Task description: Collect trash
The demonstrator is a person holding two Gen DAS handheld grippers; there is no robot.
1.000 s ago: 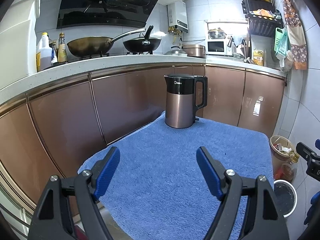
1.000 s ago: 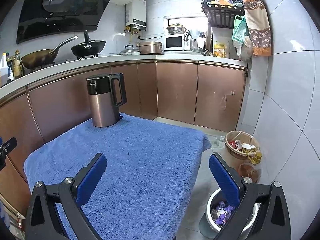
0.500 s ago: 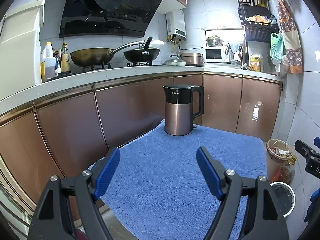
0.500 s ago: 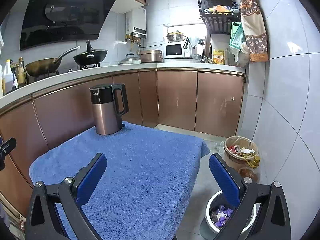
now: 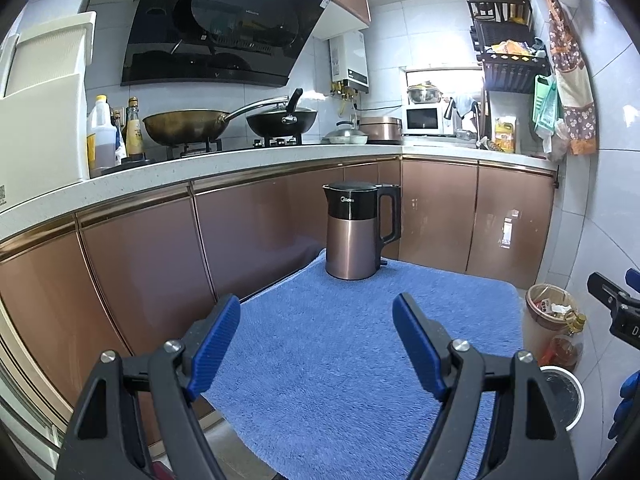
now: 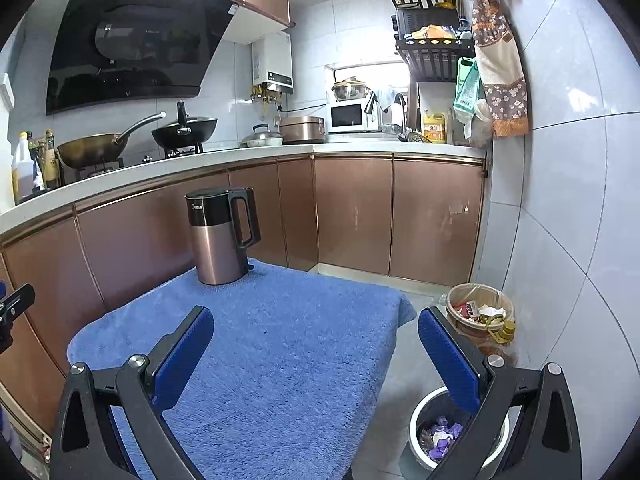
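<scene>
Both tongs — left [image 5: 316,326], right [image 6: 314,338] — spread, empty, above blue towel [image 6: 280,344]; kettle [image 6: 220,236] beyond.

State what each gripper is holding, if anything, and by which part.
Nothing is held. The left gripper and the right gripper are both open and empty above the blue towel.

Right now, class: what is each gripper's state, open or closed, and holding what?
Left gripper: open, holding nothing, above the blue towel.
Right gripper: open, holding nothing.
</scene>
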